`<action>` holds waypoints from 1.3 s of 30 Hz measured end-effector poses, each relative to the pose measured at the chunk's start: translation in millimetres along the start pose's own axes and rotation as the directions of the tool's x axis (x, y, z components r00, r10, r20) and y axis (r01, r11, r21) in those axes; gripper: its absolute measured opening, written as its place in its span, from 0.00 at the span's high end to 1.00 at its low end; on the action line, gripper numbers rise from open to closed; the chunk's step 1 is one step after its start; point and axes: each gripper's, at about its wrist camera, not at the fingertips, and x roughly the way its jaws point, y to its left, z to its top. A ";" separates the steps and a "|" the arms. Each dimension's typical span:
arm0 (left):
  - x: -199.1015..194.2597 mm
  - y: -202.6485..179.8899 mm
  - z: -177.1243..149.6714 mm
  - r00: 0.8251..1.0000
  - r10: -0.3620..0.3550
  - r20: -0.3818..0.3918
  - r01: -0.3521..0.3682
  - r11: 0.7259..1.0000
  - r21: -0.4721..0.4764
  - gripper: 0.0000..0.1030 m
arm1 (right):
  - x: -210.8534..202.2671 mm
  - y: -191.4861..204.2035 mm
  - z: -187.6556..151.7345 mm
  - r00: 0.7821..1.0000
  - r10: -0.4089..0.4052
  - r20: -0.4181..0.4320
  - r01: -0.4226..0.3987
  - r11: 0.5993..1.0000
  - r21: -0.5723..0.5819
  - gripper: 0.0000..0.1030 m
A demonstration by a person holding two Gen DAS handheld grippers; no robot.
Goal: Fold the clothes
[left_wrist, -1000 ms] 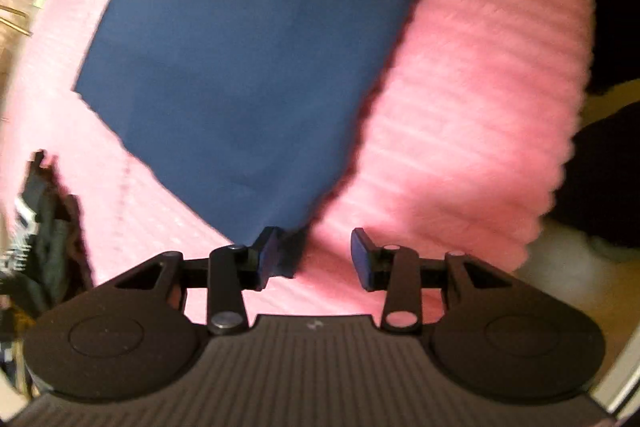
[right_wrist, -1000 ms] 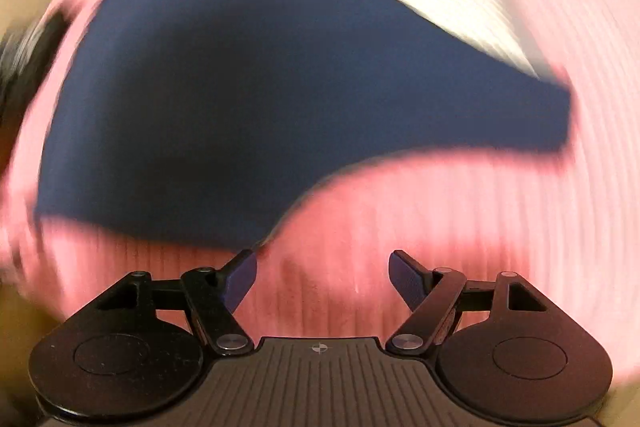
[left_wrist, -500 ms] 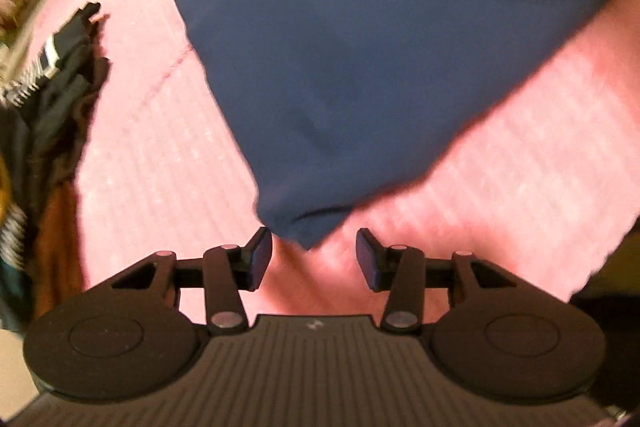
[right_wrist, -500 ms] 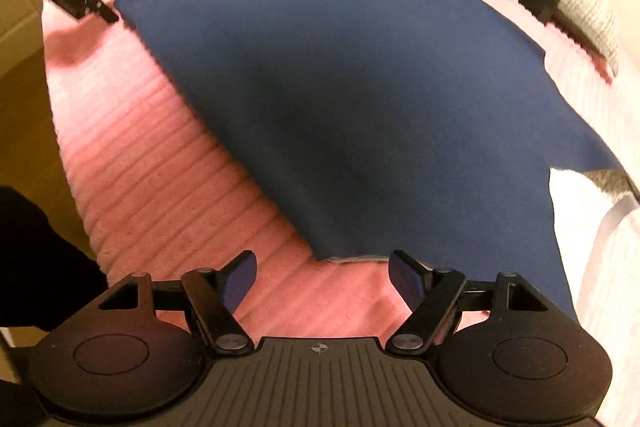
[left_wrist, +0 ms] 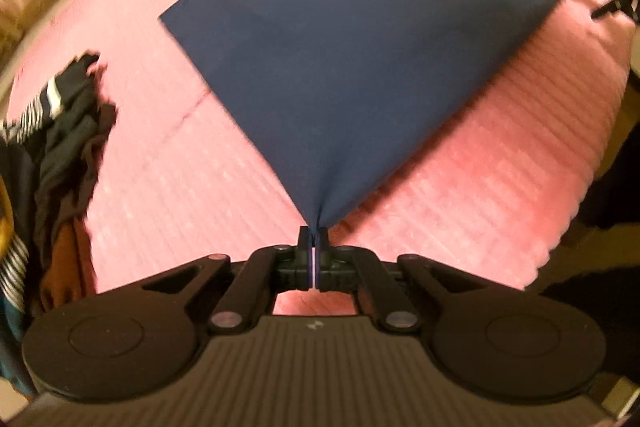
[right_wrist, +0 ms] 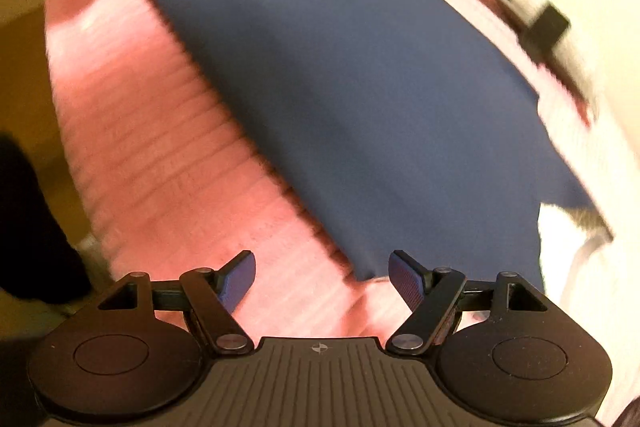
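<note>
A smooth, matte navy-blue cloth garment [left_wrist: 360, 59] is seen spread flat over a pink ribbed plush bedspread [left_wrist: 500, 155], whose surface is marked by parallel raised ridges. In the left wrist view, the nearest corner of the garment is drawn into a narrow gathered point and is pinched between the fingers of the black left gripper [left_wrist: 314, 241], whose jaws are pressed together with only the thin fabric between them; the cloth fans out from that point into a broad, roughly diamond-shaped sheet. At the left edge of the same view, a rumpled heap of dark, striped and rust-coloured clothes [left_wrist: 52, 147] is piled on the bedspread, well apart from the garment. In the right wrist view, the black right gripper [right_wrist: 322, 277] is held with its jaws wide apart and nothing between them; its blue textured pads [right_wrist: 406, 277] lie just short of another corner of the garment, which rests on the bedspread close to the right-hand finger. At the far top-left corner of that view the left gripper can be made out, blurred, at the opposite corner of the cloth. A white knitted item with a black band [right_wrist: 548, 23] is seen beyond the garment's far edge, blurred.
</note>
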 end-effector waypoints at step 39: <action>-3.2 -145.1 -60.5 0.824 0.449 0.347 -0.566 0.683 0.461 0.99 | -36.9 82.9 -78.9 0.936 -0.223 0.272 0.326 0.843 -0.429 1.00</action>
